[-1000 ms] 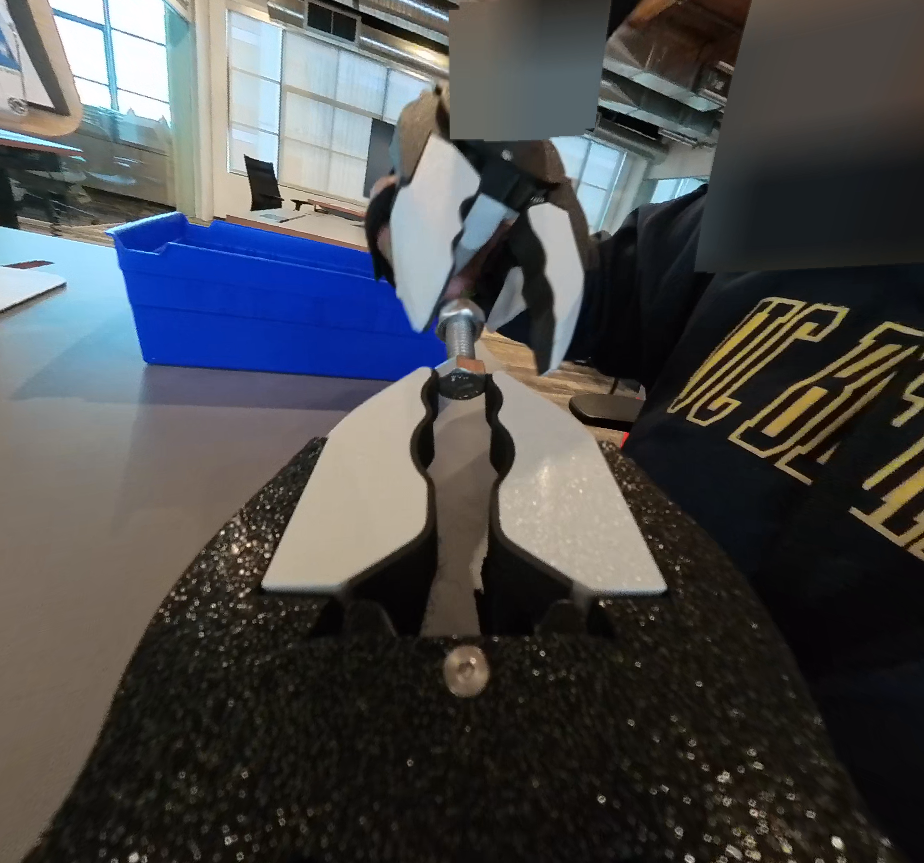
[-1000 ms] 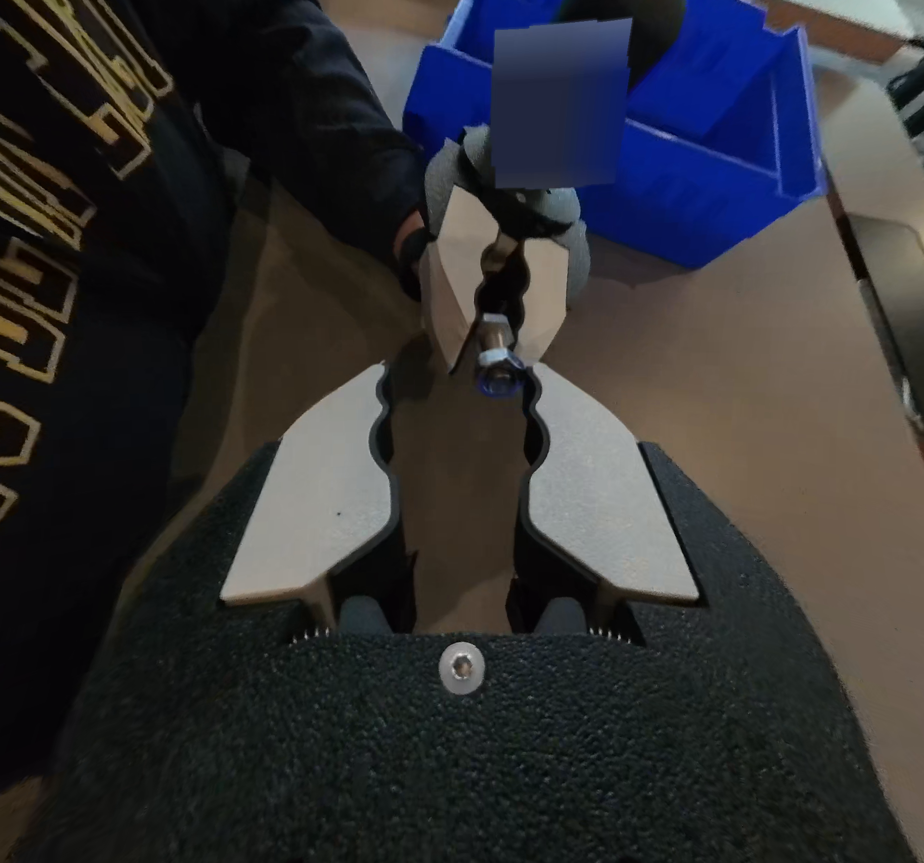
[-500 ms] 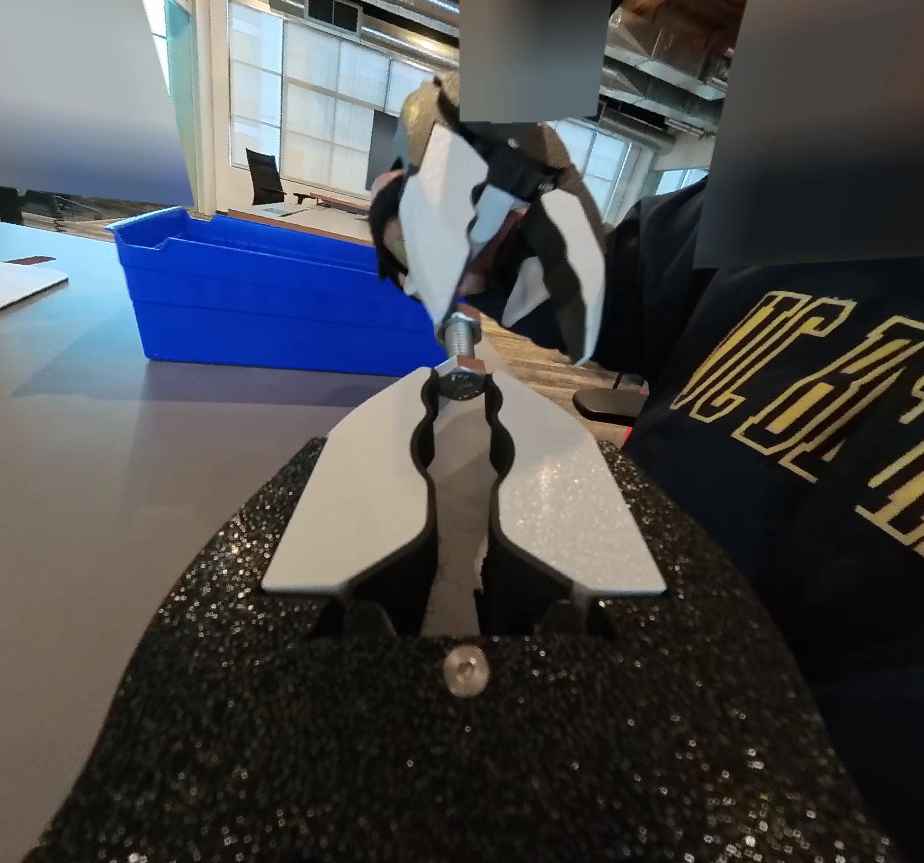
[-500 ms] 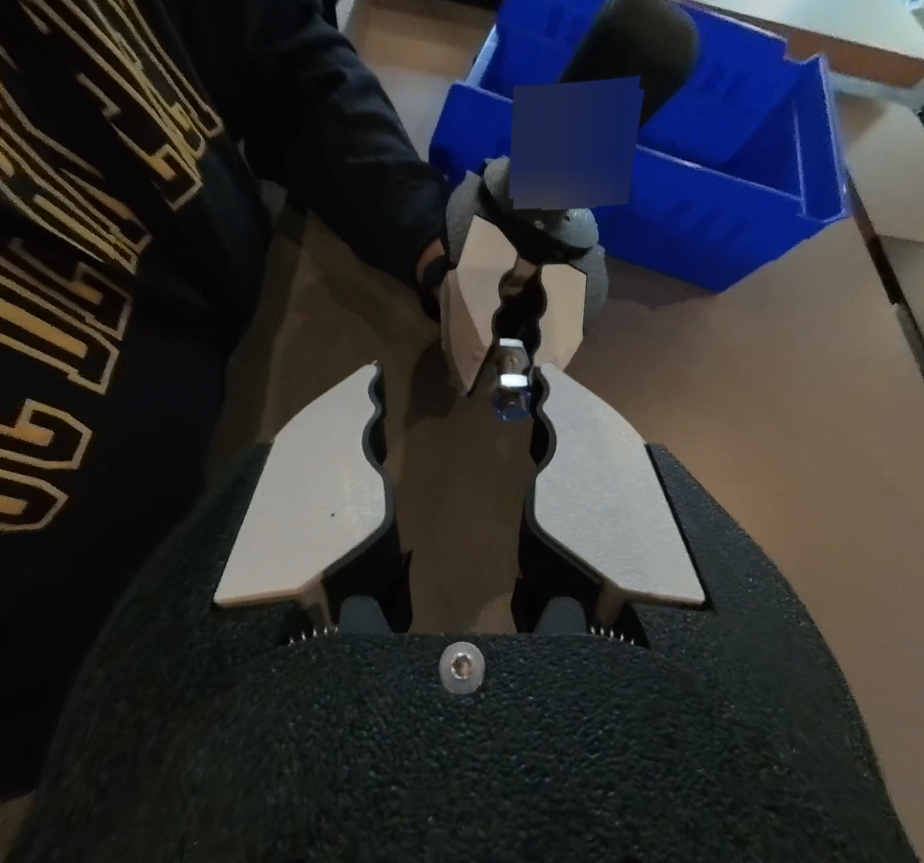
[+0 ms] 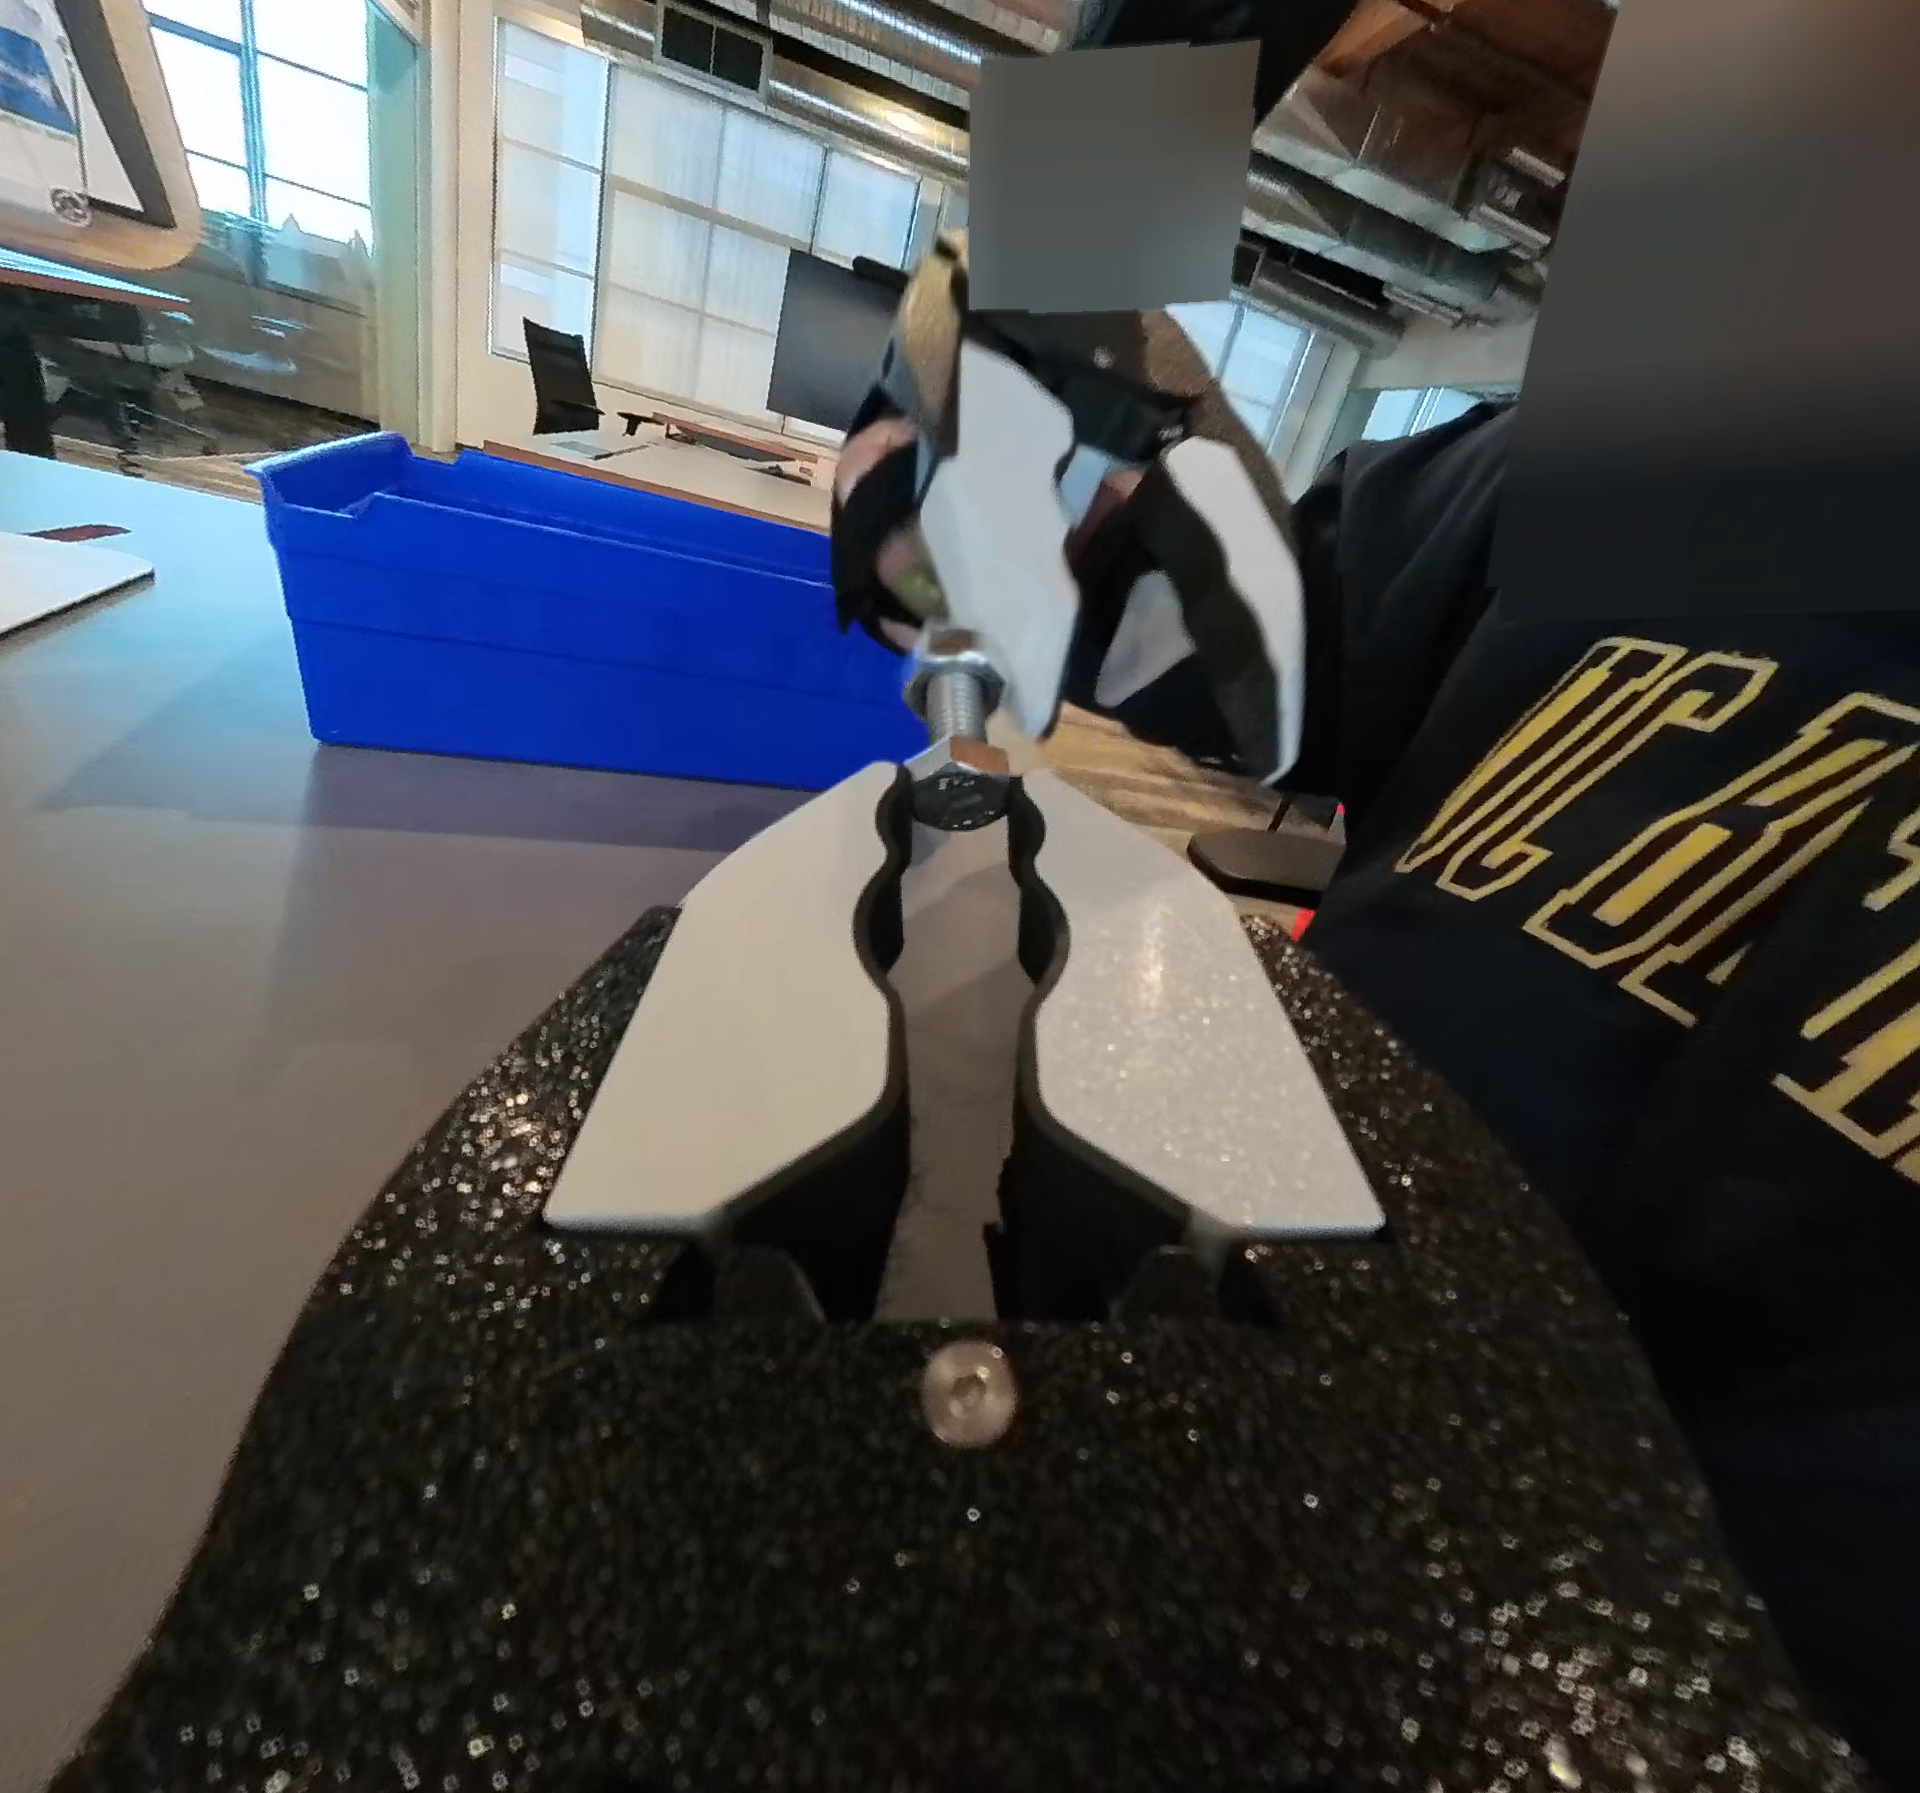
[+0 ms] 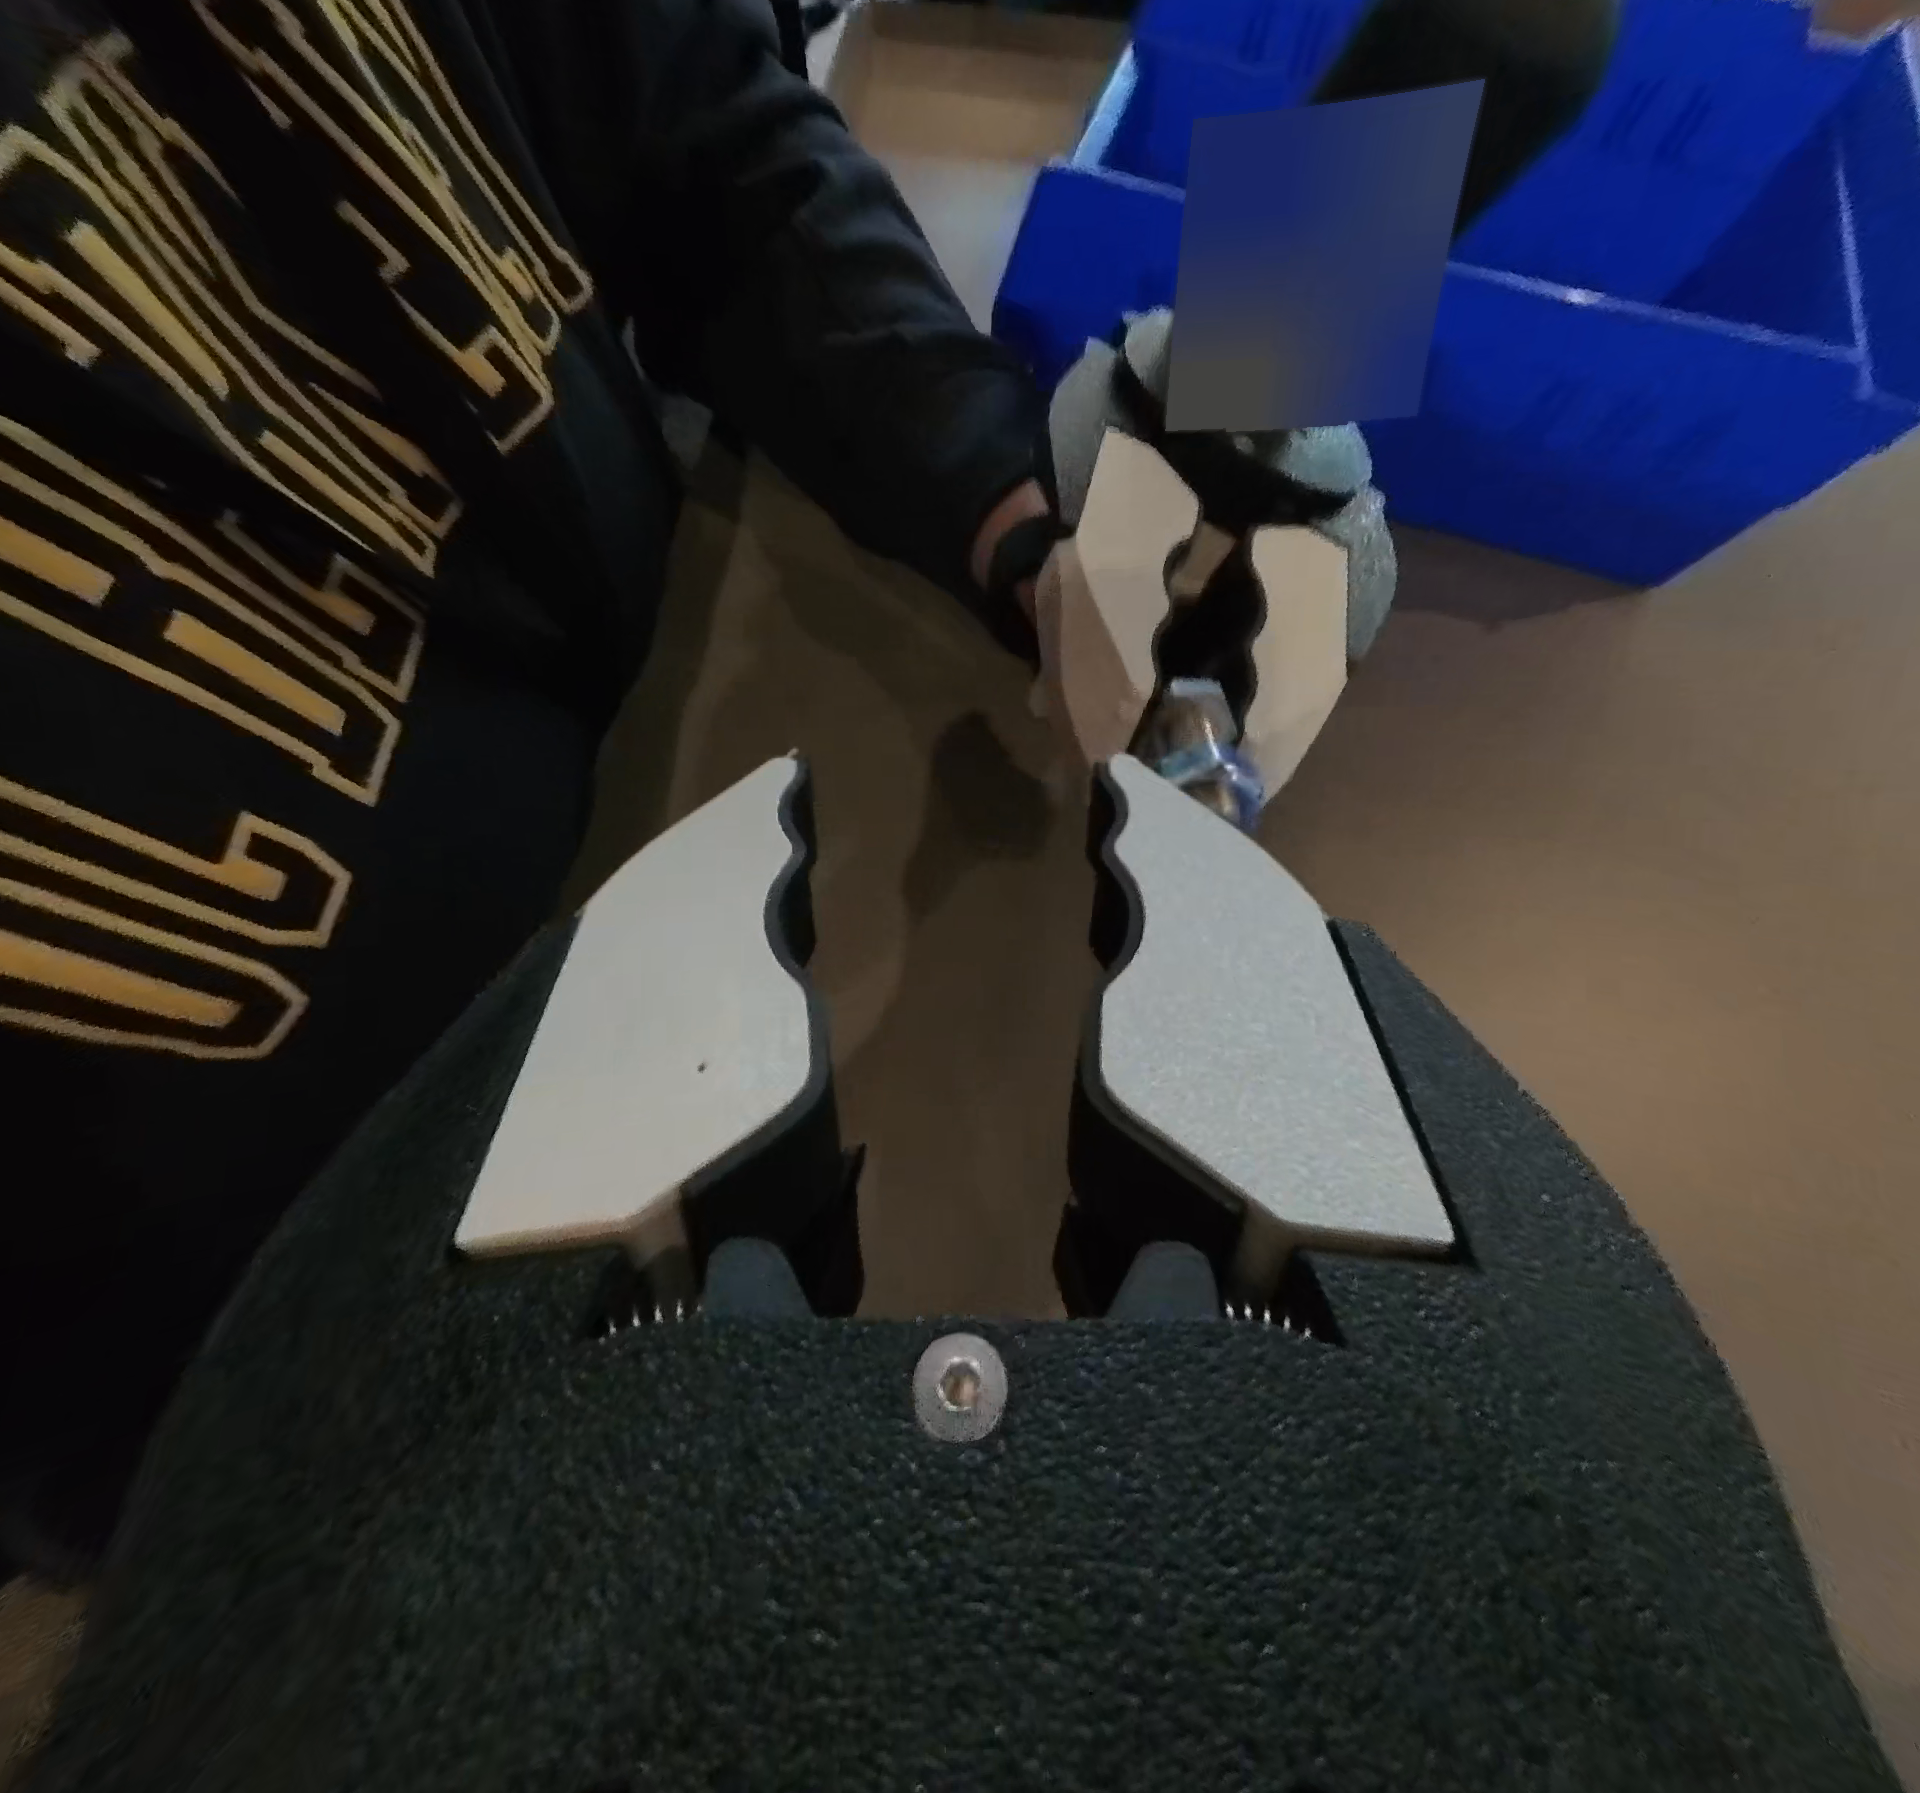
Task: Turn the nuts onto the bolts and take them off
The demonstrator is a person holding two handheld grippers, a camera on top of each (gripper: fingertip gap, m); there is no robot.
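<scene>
Two tools, one bolt: slip hazards at the nut

Two risks stand out, judged from this arrangement. First, the left tool (image 5: 956,793) pinches only the hexagonal head of the bolt (image 5: 951,704) at its very fingertips; a sideways push from the other tool could lever the head out of that small grip and drop the bolt onto the table (image 5: 260,912). Second, the nut (image 5: 954,647) sits at the far end of the thread, so an off-centre contact could knock it loose rather than turn it.

Left tool: clenched on the bolt head, its fingers nearly together, the threaded shaft pointing away and slightly upward, clear of the table.

Right tool (image 6: 945,782): released, its fingers well apart and gripping nothing. In the left wrist view one of its fingers appears to touch the nut from the side; in its own view the nut (image 6: 1195,751) lies just beyond its right fingertip, outside the gap, not between the fingers. The contact is blurred, so whether it presses or merely grazes cannot be told.

Farther back, a blue bin (image 5: 582,600) stands on the table, well apart from the bolt.
</scene>
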